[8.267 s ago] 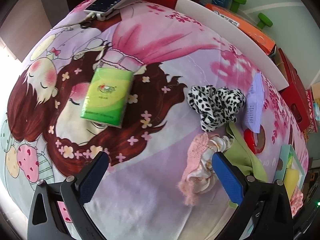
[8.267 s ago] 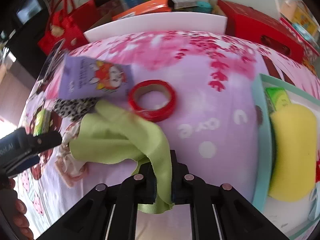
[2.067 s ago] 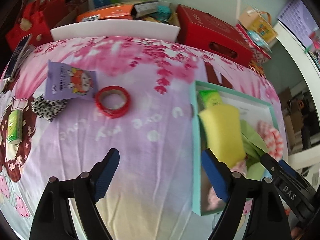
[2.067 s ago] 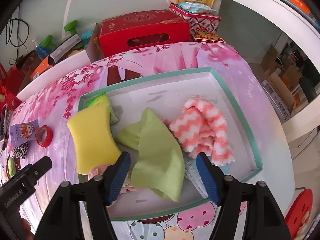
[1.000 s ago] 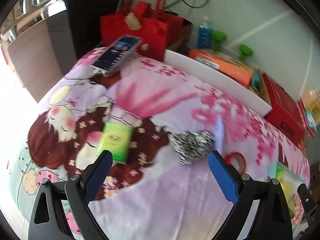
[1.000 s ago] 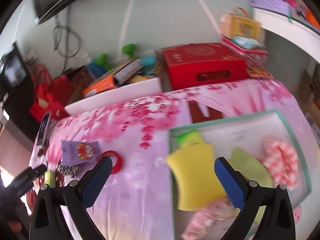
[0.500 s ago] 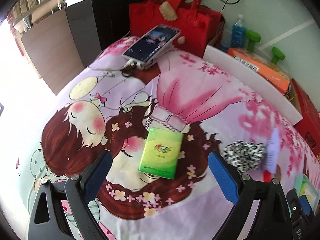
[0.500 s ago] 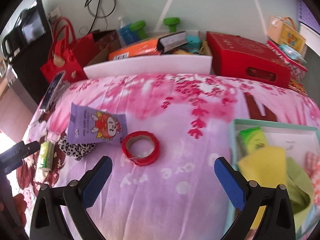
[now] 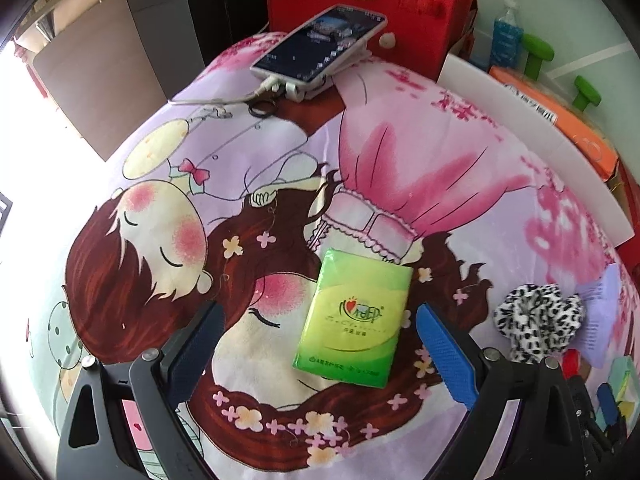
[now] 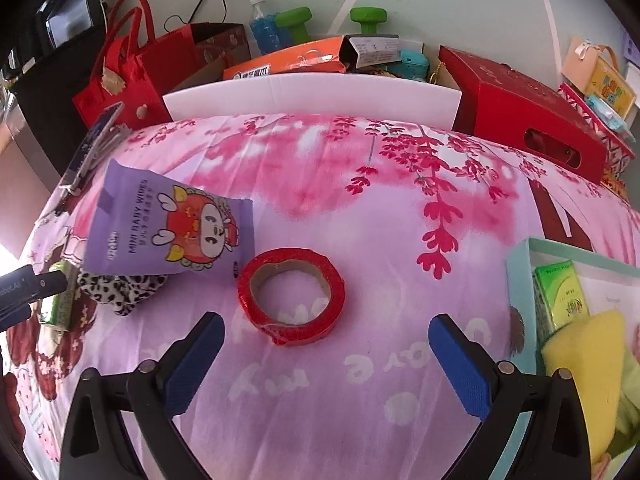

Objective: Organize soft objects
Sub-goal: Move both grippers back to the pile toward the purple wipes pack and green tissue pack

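Two soft items in the teal tray [image 10: 518,276] at right edge of bench: yellow sponge [image 10: 584,364], green tissue pack [image 10: 562,294] behind it. Second green tissue pack [image 9: 354,318] flat on cartoon-print cloth [image 9: 240,248], between spread, empty fingers of left gripper [image 9: 320,354]. Leopard scrunchie [image 9: 536,322] to its right, partly under purple wipes pouch [image 10: 168,226]. Red tape roll [image 10: 291,296] just ahead of right gripper [image 10: 324,364], fingers wide apart, holding nothing. Phone [image 9: 320,44] on stand at far end.
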A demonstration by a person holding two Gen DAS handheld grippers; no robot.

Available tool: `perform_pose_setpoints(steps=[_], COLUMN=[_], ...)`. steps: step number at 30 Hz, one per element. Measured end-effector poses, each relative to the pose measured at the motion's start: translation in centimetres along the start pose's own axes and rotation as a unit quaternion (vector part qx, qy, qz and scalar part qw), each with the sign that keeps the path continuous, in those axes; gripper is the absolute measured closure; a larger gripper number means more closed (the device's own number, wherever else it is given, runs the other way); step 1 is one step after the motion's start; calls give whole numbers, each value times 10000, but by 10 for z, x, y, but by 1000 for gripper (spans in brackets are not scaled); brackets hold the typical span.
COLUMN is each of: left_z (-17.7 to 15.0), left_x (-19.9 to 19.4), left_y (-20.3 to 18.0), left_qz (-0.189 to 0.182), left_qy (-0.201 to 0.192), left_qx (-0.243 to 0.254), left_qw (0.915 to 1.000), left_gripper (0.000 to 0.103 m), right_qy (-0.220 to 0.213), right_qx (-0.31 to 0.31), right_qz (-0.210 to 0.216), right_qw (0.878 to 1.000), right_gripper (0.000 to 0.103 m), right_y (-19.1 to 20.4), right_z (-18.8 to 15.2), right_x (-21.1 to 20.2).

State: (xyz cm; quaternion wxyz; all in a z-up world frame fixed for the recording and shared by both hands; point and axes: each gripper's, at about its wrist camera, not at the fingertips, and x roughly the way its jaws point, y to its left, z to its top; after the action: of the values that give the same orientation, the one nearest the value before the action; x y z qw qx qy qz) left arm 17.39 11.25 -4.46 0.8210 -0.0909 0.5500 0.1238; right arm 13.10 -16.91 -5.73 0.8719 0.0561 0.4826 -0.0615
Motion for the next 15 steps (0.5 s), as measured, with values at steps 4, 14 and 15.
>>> perform_pose_setpoints(steps=[4,14,15], left_z=[2,7,7], left_x=[7,21,21], left_y=[-1,-6,-6], left_qz=[-13,22,27], left_qy=[71,185,188], left_qx=[40,121,115], left_qw=[10000,9998,9998], left_gripper=[6,7,8], right_qy=[21,42,35], right_qx=[-51,-135,-146], right_qz=[-7,-96,-97], right_qw=[10000,9999,9998], right_gripper=[0,16,18], right_y=[2,7,8], right_z=[3,5,5], right_x=[6,14,14])
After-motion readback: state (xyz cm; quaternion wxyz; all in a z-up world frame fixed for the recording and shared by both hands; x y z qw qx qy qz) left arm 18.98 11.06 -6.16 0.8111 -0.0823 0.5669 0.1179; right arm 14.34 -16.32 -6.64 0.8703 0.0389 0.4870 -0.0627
